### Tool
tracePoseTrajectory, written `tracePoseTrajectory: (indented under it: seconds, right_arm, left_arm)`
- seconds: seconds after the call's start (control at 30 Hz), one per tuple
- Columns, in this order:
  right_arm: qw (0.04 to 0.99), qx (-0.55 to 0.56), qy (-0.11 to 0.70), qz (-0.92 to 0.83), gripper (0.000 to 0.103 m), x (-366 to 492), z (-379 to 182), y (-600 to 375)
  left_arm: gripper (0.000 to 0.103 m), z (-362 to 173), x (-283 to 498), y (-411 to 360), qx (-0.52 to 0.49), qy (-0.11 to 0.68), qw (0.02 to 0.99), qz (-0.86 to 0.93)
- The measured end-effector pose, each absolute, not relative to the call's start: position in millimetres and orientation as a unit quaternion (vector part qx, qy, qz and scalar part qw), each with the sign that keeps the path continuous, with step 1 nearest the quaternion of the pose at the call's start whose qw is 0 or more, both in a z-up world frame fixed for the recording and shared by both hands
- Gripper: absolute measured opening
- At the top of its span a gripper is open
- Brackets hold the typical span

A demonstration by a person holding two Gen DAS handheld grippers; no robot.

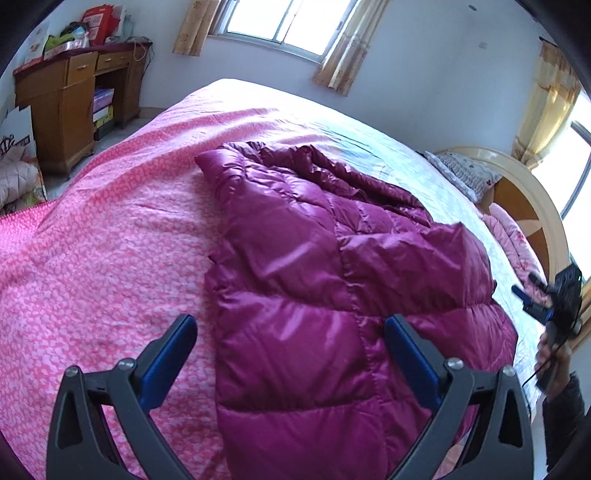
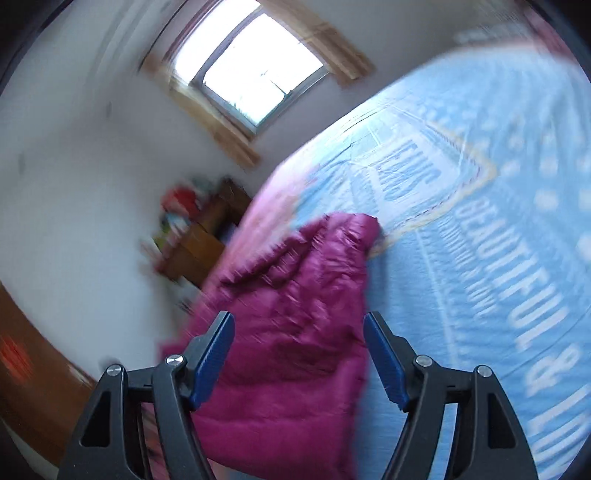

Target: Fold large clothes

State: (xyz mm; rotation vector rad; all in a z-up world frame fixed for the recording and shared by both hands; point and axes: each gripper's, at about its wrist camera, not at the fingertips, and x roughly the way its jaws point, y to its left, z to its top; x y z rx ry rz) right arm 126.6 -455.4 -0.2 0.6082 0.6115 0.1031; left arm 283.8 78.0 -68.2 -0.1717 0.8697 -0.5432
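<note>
In the left wrist view, the left claw (image 1: 290, 328) hangs above the bed with its two blue-padded fingers (image 1: 173, 354) spread wide apart, so it is released and grasps nothing. Under it lies the magenta down jacket (image 1: 332, 280), a shiny quilted garment, spread on the bed (image 1: 92, 258). The left side of the bed carries a pink patterned cover, and the far right side shows a pale blue sheet (image 1: 406, 155). The jacket lies across the border between the two, with one edge running down toward the camera between the fingers. At the right edge of this view the right claw (image 1: 532, 291) is seen, held in a hand with a dark sleeve, away from the jacket. A patterned pillow (image 1: 465, 173) rests near the curved headboard (image 1: 532, 206), and a wooden desk (image 1: 70, 96) with boxes on it stands by the wall under a window (image 1: 284, 22). In the right wrist view, which is blurred, the right claw (image 2: 299, 350) is also released, its blue fingers (image 2: 214, 362) apart with nothing between them. The jacket (image 2: 295, 302) lies beyond and below the fingers, on the blue sheet (image 2: 480, 221) with white letters printed on it. The desk (image 2: 199, 243) and a window (image 2: 251, 66) appear behind.
</note>
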Motion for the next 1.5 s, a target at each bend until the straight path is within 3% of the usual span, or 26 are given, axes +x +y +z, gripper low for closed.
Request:
tracePoseTrajectory:
  seconds: [0.33, 0.37, 0.4, 0.43, 0.47, 0.5, 0.67, 0.73, 1.13, 1.5]
  right_arm:
    - [0.903, 0.110, 0.415, 0.030, 0.073, 186, -48, -393]
    - [0.907, 0.091, 0.411, 0.024, 0.069, 184, -51, -389]
    - [0.910, 0.076, 0.406, 0.018, 0.042, 182, -51, -385]
    - [0.912, 0.081, 0.402, 0.022, 0.030, 179, -51, -384]
    - [0.913, 0.090, 0.397, 0.014, 0.024, 175, -49, -385]
    - [0.915, 0.093, 0.393, 0.007, 0.021, 174, -49, -385]
    - [0.932, 0.064, 0.354, -0.029, 0.016, 142, -27, -370]
    - [0.939, 0.058, 0.336, -0.037, 0.016, 130, -13, -363]
    - [0.973, 0.036, 0.225, -0.024, 0.014, 80, 61, -342]
    - [0.978, 0.023, 0.204, -0.043, 0.013, 165, 109, -358]
  left_arm:
    - [0.102, -85, 307, 79, -0.091, 0.439, 0.859, -0.245]
    - [0.098, -85, 305, 78, -0.090, 0.435, 0.862, -0.244]
    - [0.093, -84, 303, 77, -0.086, 0.431, 0.864, -0.245]
    - [0.079, -83, 301, 75, -0.078, 0.429, 0.866, -0.247]
    - [0.067, -82, 298, 69, -0.065, 0.426, 0.867, -0.251]
    - [0.063, -81, 293, 65, -0.052, 0.418, 0.872, -0.251]
    - [0.023, -66, 268, 58, -0.011, 0.363, 0.902, -0.232]
    - [0.017, -60, 259, 64, -0.032, 0.350, 0.906, -0.237]
    - [0.014, -37, 233, 80, -0.063, 0.311, 0.921, -0.225]
    - [0.011, 24, 312, 52, -0.069, 0.262, 0.943, -0.193]
